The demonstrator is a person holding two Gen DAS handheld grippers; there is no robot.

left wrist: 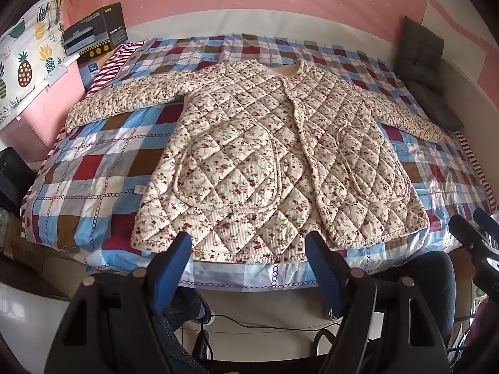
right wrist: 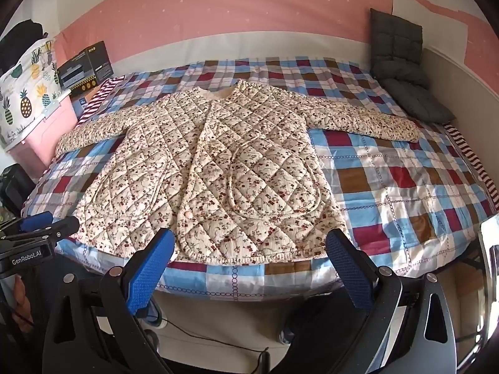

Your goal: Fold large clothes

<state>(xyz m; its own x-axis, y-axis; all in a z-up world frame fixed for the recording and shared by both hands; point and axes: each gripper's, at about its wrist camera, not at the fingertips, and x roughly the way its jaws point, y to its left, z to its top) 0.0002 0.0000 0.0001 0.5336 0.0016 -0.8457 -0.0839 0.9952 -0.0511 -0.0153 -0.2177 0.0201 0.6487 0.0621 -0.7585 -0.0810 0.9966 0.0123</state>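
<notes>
A cream quilted jacket with small red flowers [left wrist: 249, 143] [right wrist: 218, 168] lies flat and face up on the checked bedspread [left wrist: 103, 168] [right wrist: 389, 180]. Both sleeves are spread sideways, and the hem is at the near edge of the bed. My left gripper [left wrist: 249, 243] hovers above the left half of the hem, open, with nothing between its blue pads. The right gripper [right wrist: 249, 243] hangs over the right half of the hem, also open and empty. Each gripper shows at the edge of the other's view, the right gripper [left wrist: 474, 227] and the left gripper [right wrist: 50, 221].
A grey cushion [right wrist: 402, 71] leans in the far right corner of the bed. A black box [left wrist: 96, 31] and a pineapple-print cloth [left wrist: 28, 59] sit over a pink cabinet at the left. Cables [left wrist: 249, 324] and a shoe lie on the floor below the bed's edge.
</notes>
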